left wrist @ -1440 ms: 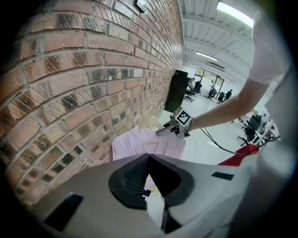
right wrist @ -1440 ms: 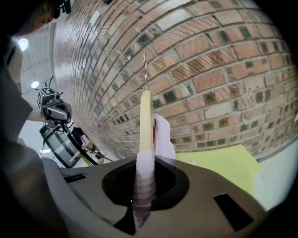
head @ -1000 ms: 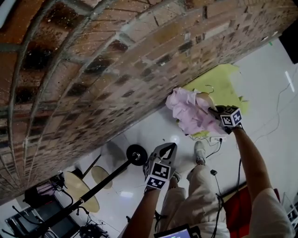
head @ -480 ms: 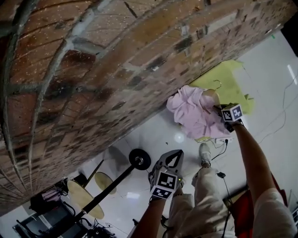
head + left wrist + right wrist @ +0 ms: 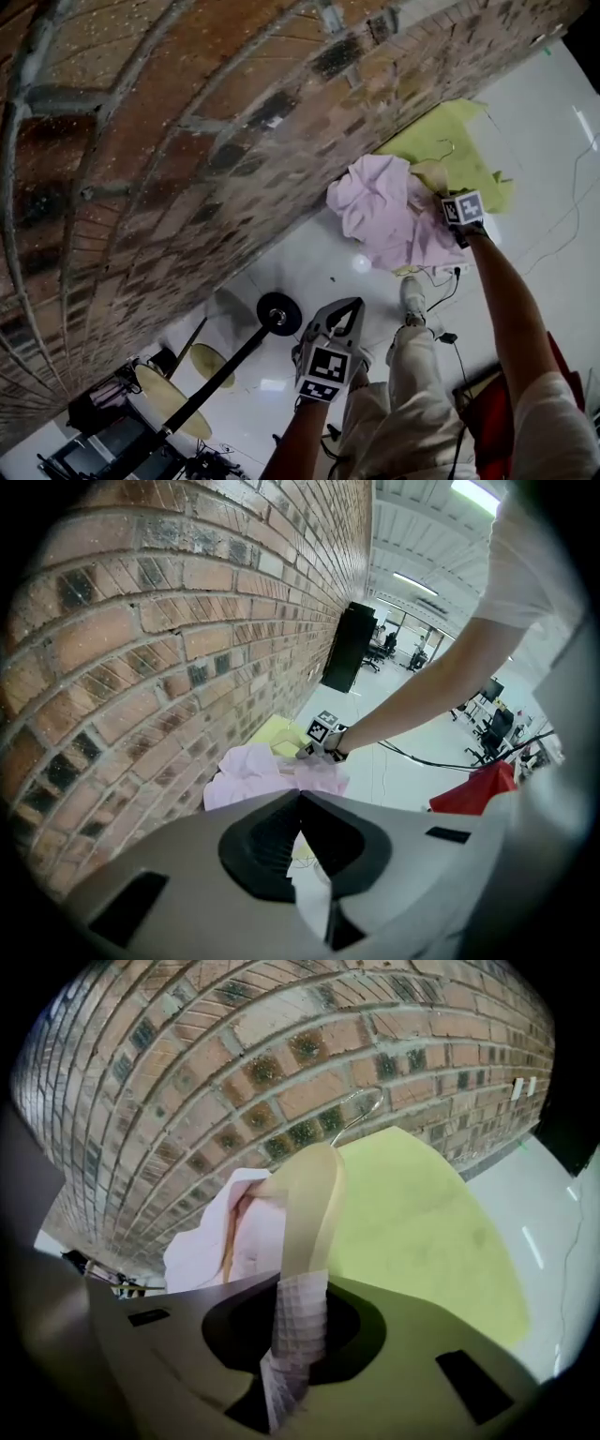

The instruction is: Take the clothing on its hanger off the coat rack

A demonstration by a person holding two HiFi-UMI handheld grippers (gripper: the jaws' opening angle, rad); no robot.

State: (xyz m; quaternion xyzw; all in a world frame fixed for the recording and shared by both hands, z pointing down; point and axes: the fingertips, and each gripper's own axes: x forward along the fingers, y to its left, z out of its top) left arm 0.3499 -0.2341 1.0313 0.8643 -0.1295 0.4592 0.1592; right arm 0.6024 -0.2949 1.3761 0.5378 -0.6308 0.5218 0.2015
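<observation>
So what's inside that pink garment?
A wooden hanger: one arm and its wire hook stick out of the pink garment. The hanger's other arm is covered by the cloth.

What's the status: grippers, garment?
Left gripper shut, empty. Right gripper on hanger, fingers just easing open. Pink garment off coat rack. Yellow cloth on floor beyond.

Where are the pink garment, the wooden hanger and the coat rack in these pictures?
pink garment [image 5: 380, 211], head view, middle of the crumpled cloth.
wooden hanger [image 5: 309, 1208], right gripper view, its pale arm.
coat rack [image 5: 217, 377], head view, its black pole.
</observation>
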